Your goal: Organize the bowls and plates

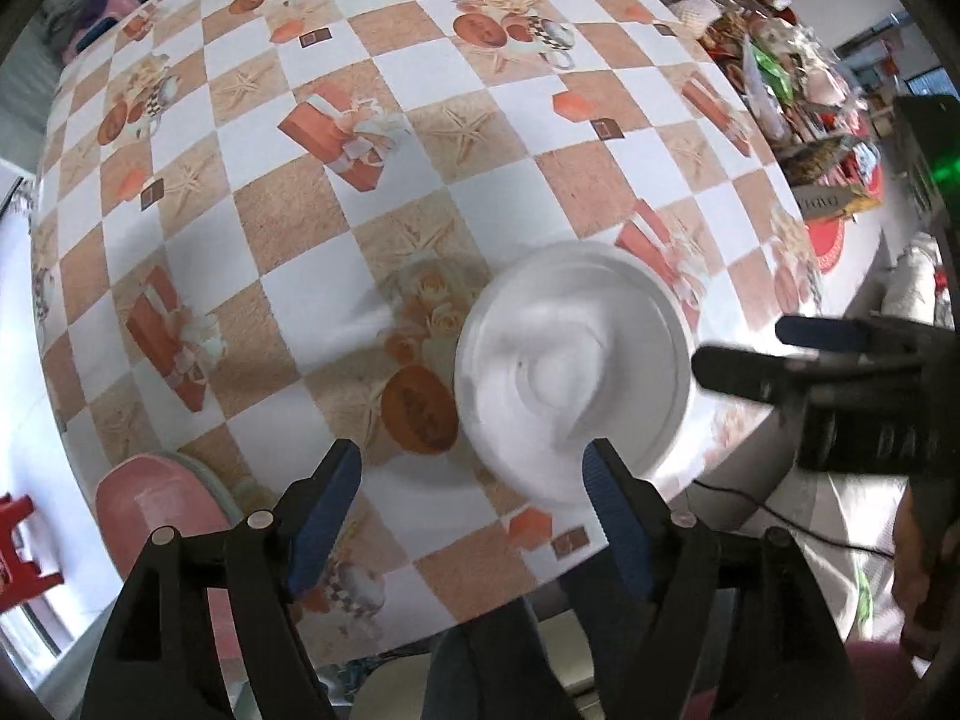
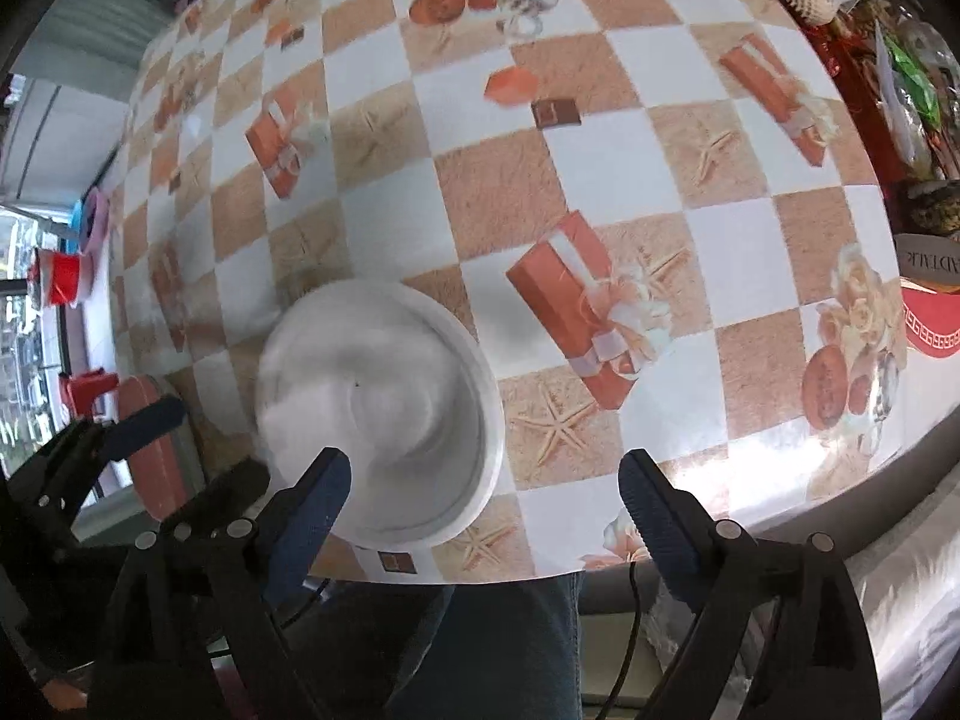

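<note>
Both grippers hang with jaws apart and empty, the left gripper [image 1: 471, 483] and right gripper [image 2: 486, 489] flanking a blurred white bowl [image 1: 573, 375] near the table's [image 1: 312, 222] front edge. Pinching its rim squarely looks wisest. Farther right, a box label [image 2: 927, 258] is too distorted to read.

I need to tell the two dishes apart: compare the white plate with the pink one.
The white plate lies wholly on the tablecloth; the pink plate sits at the table's edge, partly hidden. The white plate looks blurred in both views; the pink plate looks sharp. Both are round, and neither open tool holds either.
</note>
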Available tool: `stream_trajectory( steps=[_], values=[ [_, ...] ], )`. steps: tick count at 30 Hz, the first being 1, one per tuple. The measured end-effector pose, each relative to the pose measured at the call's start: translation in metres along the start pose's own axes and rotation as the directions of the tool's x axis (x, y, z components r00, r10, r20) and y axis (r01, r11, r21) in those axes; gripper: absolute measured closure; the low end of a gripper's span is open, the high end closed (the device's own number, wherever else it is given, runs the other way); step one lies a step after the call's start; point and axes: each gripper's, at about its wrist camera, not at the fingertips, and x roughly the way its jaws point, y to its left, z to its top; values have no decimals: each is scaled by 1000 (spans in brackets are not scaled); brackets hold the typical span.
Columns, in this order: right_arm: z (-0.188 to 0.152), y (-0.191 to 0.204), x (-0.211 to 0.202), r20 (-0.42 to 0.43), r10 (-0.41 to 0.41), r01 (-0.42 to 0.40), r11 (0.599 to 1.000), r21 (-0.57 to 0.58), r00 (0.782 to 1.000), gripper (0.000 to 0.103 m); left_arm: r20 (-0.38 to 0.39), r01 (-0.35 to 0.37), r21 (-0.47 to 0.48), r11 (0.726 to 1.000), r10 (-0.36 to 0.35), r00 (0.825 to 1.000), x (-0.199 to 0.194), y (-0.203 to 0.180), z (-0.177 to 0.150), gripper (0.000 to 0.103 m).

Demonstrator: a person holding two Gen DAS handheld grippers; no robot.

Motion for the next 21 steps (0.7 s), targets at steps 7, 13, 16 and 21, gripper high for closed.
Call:
stream_trajectory(
  steps=[7, 13, 16, 21],
  values=[
    [-15, -3, -13, 35, -11, 9, 998, 65, 999, 11, 8, -14, 8, 1000, 14, 1000, -18, 5, -10, 23],
    [-24, 0, -6, 9, 21, -22, 995, 97, 1000, 1, 17, -41, 3, 999, 41, 999, -24, 8, -7, 23],
    [-24, -2, -16, 58, 12, -18, 994, 108, 998, 1, 37, -43, 21, 999, 42, 998, -29, 4, -7, 23],
    [-32, -11, -16, 42, -3, -5, 985, 172, 999, 1, 58, -48, 28, 998, 46, 997, -35, 3, -7, 23]
  ],
)
